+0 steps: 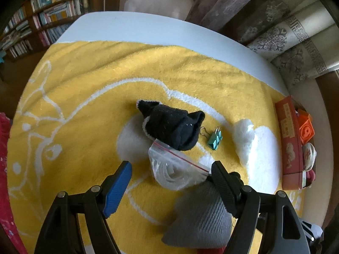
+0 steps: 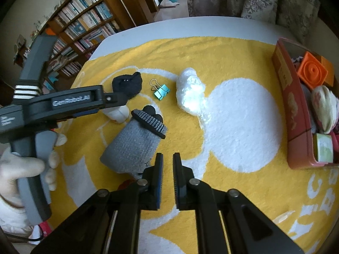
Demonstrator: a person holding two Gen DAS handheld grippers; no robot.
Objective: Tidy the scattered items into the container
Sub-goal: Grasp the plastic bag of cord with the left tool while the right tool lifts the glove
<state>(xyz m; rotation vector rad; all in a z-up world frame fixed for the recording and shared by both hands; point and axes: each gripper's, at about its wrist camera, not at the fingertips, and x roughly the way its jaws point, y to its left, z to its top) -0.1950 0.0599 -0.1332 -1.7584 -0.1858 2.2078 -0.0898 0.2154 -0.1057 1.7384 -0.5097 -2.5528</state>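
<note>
My left gripper (image 1: 171, 175) points down at the yellow towel (image 1: 89, 80) with its jaws open. A clear zip bag (image 1: 175, 169) with a white roll inside lies between the fingers; the blue pad (image 1: 118, 186) stands clear of it. A grey sock (image 1: 201, 218) lies under the black finger (image 1: 222, 184). Beyond are a black sock (image 1: 171, 124), a teal binder clip (image 1: 215, 139) and a crumpled white plastic bag (image 1: 245, 139). My right gripper (image 2: 168, 158) is shut on nothing, just right of the grey sock (image 2: 131, 148). The left gripper (image 2: 133, 112) shows side-on there.
A red box (image 2: 290, 110) at the towel's right edge holds an orange cube (image 2: 313, 72) and several soft items. A gloved hand (image 2: 21, 169) holds the left gripper's handle. The white table (image 1: 148, 27) ends beyond the towel, with bookshelves and curtains behind.
</note>
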